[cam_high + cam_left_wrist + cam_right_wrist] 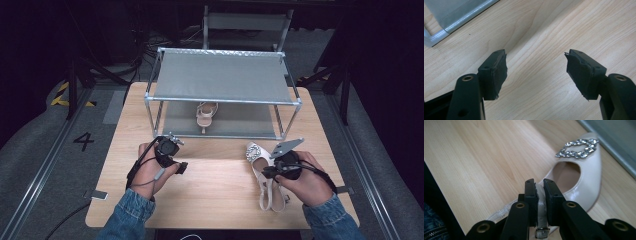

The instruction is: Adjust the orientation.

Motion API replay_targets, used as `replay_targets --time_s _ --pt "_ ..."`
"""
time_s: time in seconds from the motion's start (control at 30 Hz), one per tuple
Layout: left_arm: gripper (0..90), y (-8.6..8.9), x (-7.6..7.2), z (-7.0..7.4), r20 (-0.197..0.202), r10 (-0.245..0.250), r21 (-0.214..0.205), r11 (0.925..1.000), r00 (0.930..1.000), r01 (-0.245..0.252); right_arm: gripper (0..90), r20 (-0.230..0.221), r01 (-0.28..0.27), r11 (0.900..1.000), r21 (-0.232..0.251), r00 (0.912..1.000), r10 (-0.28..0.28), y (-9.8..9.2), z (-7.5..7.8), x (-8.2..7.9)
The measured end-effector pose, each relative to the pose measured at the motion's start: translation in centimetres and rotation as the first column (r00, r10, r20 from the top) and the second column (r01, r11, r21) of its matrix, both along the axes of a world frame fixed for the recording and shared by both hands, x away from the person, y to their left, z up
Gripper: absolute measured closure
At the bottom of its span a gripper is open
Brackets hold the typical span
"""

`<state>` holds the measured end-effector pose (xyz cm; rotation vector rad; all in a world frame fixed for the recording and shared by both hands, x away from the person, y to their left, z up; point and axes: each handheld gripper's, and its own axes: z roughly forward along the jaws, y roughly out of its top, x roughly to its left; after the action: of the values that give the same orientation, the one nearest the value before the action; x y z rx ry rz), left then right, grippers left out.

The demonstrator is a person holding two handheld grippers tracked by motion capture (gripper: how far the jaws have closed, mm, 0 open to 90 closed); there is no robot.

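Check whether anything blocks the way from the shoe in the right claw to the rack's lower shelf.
Nothing visible does. The right claw grips the shoe on the table; bare wood lies up to the lower shelf, whose free space is beside the other shoe.

Bright, even overhead light on the wooden table (pixel 220 185); dark, nearly black surroundings beyond the far edge and to both sides. Soft shadow under the rack (pixel 222 80), dimming its lower shelf. Mild glare on the glossy shoe (pixel 584 187) and sparkle on its buckle. Slight softness and low resolution in the high view. Sharp wood grain in both gripper views; near black jaws underexposed, detail lost. Slight blur toward far corners.
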<state>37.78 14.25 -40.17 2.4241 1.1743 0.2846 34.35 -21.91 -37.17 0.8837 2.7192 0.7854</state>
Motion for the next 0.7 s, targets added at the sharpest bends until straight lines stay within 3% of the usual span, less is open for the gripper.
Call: replay_targets --time_s 0.13,0.3,0.7 --pt "32.9 -0.1 0.3 -0.1 -0.005 -0.004 0.000 1.0000 1.0000 0.004 82.2 0.015 0.058 0.9981 0.022 0.9982 -0.059 -2.3 0.6 0.3" --pt "32.8 -0.3 0.4 -0.3 -0.011 -0.007 0.002 1.0000 0.9999 0.007 82.1 0.026 0.111 0.9931 0.039 0.9934 -0.112 -4.2 0.2 1.3" --pt "32.6 0.1 0.3 -0.5 -0.021 -0.001 -0.002 1.0000 0.9998 0.001 80.1 -0.004 0.182 0.9824 0.044 0.9834 -0.182 -5.8 -1.3 2.7"
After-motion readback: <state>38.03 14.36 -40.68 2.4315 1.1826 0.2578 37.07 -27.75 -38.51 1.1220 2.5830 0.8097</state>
